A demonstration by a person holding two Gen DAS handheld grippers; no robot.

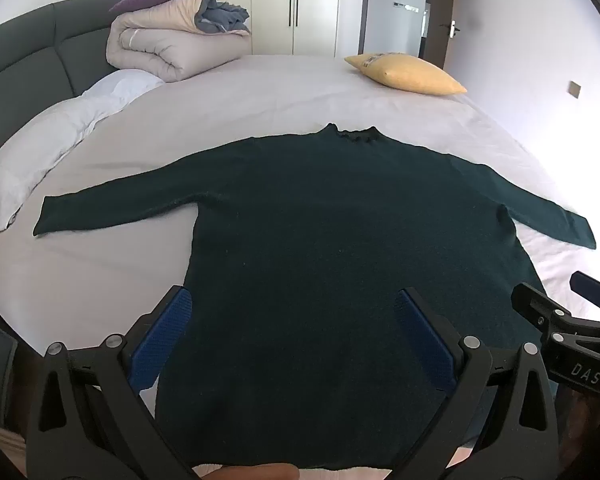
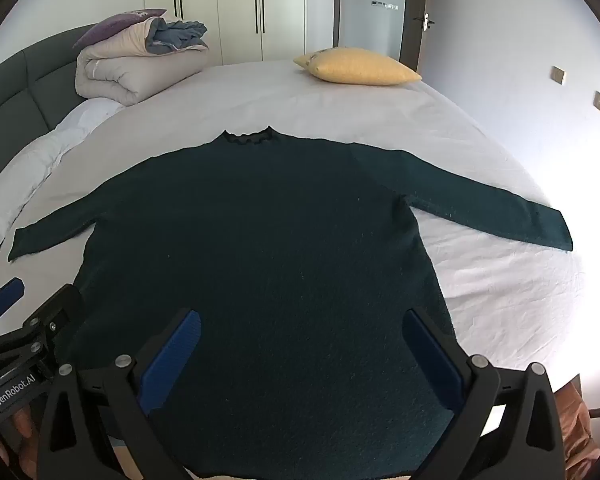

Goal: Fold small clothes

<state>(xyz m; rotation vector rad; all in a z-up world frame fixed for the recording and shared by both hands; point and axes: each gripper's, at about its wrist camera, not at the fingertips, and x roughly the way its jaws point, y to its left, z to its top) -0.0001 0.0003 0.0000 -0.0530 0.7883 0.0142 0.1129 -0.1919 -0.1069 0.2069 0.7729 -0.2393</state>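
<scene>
Nearby, yellow pillow (image 1: 406, 73), rolled duvet (image 1: 168, 46), sweater (image 1: 340, 220)

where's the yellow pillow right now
In both views the yellow pillow lies at the bed's far right side, beyond the sweater's collar.

The hem of the dark green long-sleeved knit sweater (image 1: 300, 240) ran out under the lower edge in both wrist views, behind each tool's black frame. The print on the yellow cushion (image 2: 360, 66) was too small to read. The dark grey padded headboard (image 1: 28, 48) was cut off at the left.
</scene>
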